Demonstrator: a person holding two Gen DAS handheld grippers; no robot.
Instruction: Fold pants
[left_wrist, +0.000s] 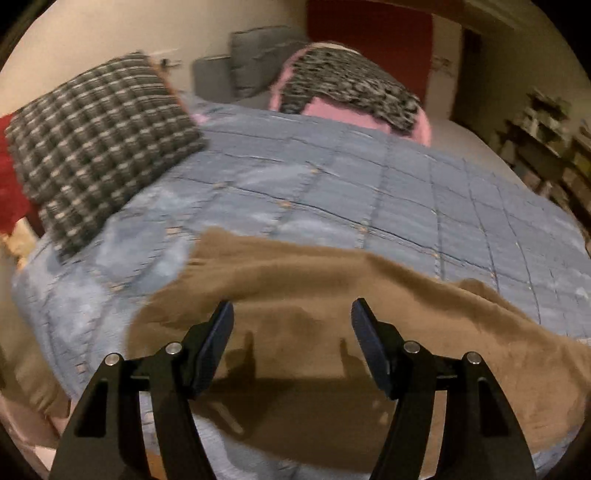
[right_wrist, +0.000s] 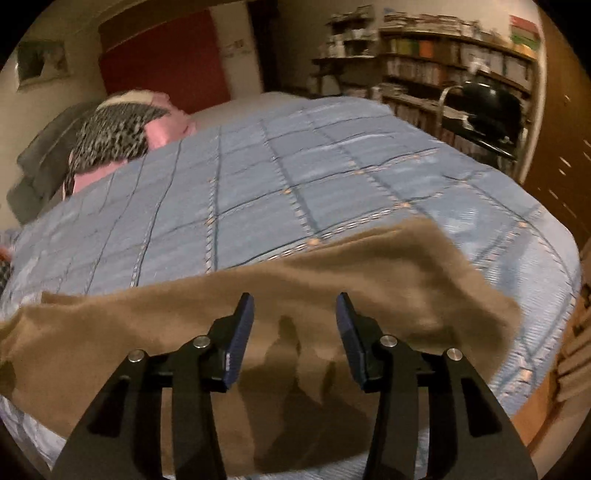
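Note:
Brown pants (left_wrist: 295, 291) lie spread across the near part of a bed with a blue quilt (left_wrist: 332, 184). My left gripper (left_wrist: 291, 314) is open and empty, its fingers just above the pants near their left end. In the right wrist view the pants (right_wrist: 332, 266) stretch from the left edge to a corner at the right. My right gripper (right_wrist: 294, 306) is open and empty, hovering over the pants' middle. Both grippers cast shadows on the cloth.
A checked pillow (left_wrist: 103, 147) lies at the left of the bed, a pink and leopard-print pillow (left_wrist: 351, 88) at the head. Grey cushions (left_wrist: 258, 55) stand behind. Bookshelves (right_wrist: 443, 66) and a black chair (right_wrist: 487, 107) stand to the right of the bed.

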